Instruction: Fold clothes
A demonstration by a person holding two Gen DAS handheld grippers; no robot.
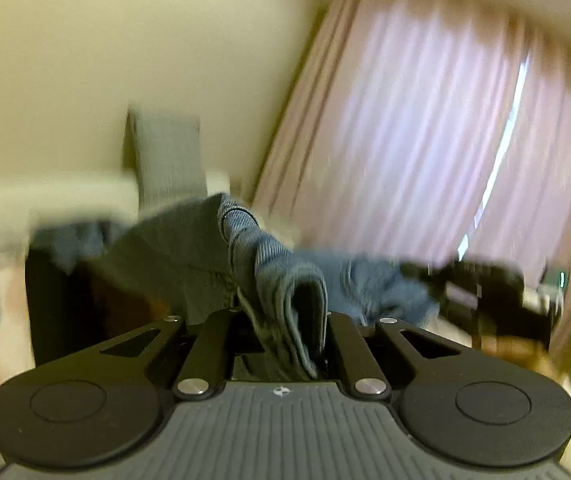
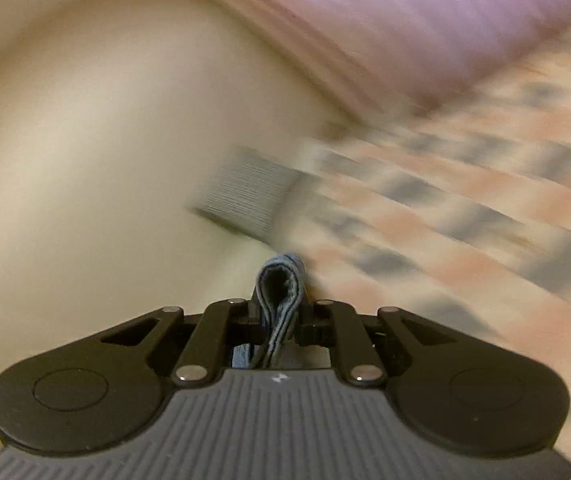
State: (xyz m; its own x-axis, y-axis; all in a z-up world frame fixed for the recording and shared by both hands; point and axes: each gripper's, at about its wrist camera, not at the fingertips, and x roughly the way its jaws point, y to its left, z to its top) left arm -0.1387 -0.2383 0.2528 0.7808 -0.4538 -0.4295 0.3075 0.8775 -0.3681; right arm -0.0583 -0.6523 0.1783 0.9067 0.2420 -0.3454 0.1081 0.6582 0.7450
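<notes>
A blue denim garment (image 1: 269, 264) hangs in the air in the left wrist view, stretched from my left gripper (image 1: 285, 320) towards the right. My left gripper is shut on a doubled edge of the denim, which bulges out between the fingers. The other gripper (image 1: 473, 276) shows as a dark blurred shape at the right, at the far end of the cloth. In the right wrist view, my right gripper (image 2: 279, 308) is shut on a narrow folded loop of the same denim (image 2: 281, 284). Both views are motion-blurred.
A pink curtain (image 1: 425, 120) covers a window at the right, next to a cream wall (image 1: 125, 40). A grey ribbed panel (image 1: 167, 152) stands against the wall. A pink and grey checked bedspread (image 2: 465, 208) fills the right of the right wrist view.
</notes>
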